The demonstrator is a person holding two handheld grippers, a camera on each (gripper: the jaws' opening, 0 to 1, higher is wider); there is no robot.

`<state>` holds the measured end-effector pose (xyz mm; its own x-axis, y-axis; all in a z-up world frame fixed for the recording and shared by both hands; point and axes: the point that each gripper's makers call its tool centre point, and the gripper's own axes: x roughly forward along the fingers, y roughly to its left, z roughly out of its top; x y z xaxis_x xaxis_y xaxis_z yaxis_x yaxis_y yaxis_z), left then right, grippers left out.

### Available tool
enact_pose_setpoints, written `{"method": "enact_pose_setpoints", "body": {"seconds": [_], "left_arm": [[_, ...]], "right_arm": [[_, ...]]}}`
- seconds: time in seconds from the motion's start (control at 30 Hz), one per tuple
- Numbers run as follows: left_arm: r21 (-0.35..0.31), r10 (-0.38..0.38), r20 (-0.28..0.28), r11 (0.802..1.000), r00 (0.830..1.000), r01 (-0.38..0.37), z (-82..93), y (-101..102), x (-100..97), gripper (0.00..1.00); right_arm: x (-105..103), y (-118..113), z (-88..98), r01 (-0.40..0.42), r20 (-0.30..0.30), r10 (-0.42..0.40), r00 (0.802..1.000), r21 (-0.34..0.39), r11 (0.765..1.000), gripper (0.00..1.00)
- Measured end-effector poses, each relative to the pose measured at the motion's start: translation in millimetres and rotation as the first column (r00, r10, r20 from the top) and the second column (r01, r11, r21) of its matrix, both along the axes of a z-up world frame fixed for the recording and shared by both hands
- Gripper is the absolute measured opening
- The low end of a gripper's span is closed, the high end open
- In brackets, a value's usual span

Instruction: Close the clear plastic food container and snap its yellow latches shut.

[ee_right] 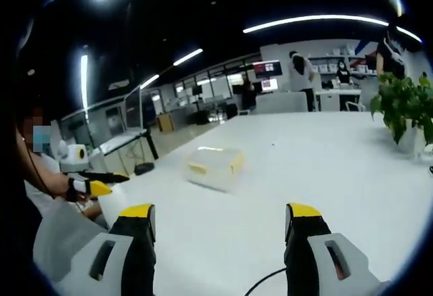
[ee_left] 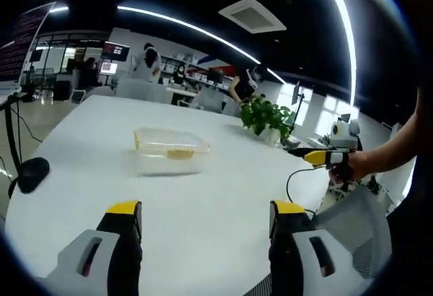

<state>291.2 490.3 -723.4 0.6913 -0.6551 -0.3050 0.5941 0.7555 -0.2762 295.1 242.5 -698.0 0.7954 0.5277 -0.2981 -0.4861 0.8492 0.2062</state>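
Fingers of the left gripper (ee_left: 205, 225) stand wide apart with nothing between them, low over the white bench (ee_left: 216, 201). The right gripper (ee_right: 220, 232) likewise has its yellow-tipped fingers spread and empty. Well ahead of both, the clear plastic food container (ee_left: 169, 151) sits alone on the bench with its lid on; a yellow latch (ee_left: 180, 153) shows on its near side in the left gripper view. A potted plant (ee_left: 268, 117) stands at the far edge of the bench, and a black mouse (ee_left: 32, 173) lies off to the left.
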Motion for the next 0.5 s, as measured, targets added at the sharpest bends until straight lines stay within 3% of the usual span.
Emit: {"method": "enact_pose_setpoints", "body": {"seconds": [0.2, 0.3, 0.37, 0.5], "left_arm": [[0.0, -0.009, 0.009, 1.0, 1.0, 0.009, 2.4, -10, -7.6, 0.76], [0.008, -0.018, 0.008, 1.0, 1.0, 0.018, -0.6, -14, -13.3, 0.73], [0.033, -0.028, 0.002, 0.999, 1.0, 0.027, -3.3, -14, -14.6, 0.73], [0.016, -0.005, 0.014, 1.0, 1.0, 0.005, 4.0, -11, -12.4, 0.72]], "right_arm": [[-10, -4, -1.0, 0.006, -0.003, -0.006, 1.0, -0.003, 1.0, 0.79], [-17, -1, -3.9, -0.029, 0.0, 0.03, 1.0, -0.042, 0.999, 0.79], [-20, 1, -4.6, -0.039, -0.002, 0.039, 0.999, -0.044, 0.998, 0.79], [-26, 7, -4.9, -0.056, -0.002, 0.056, 0.998, -0.053, 0.997, 0.79]]}}
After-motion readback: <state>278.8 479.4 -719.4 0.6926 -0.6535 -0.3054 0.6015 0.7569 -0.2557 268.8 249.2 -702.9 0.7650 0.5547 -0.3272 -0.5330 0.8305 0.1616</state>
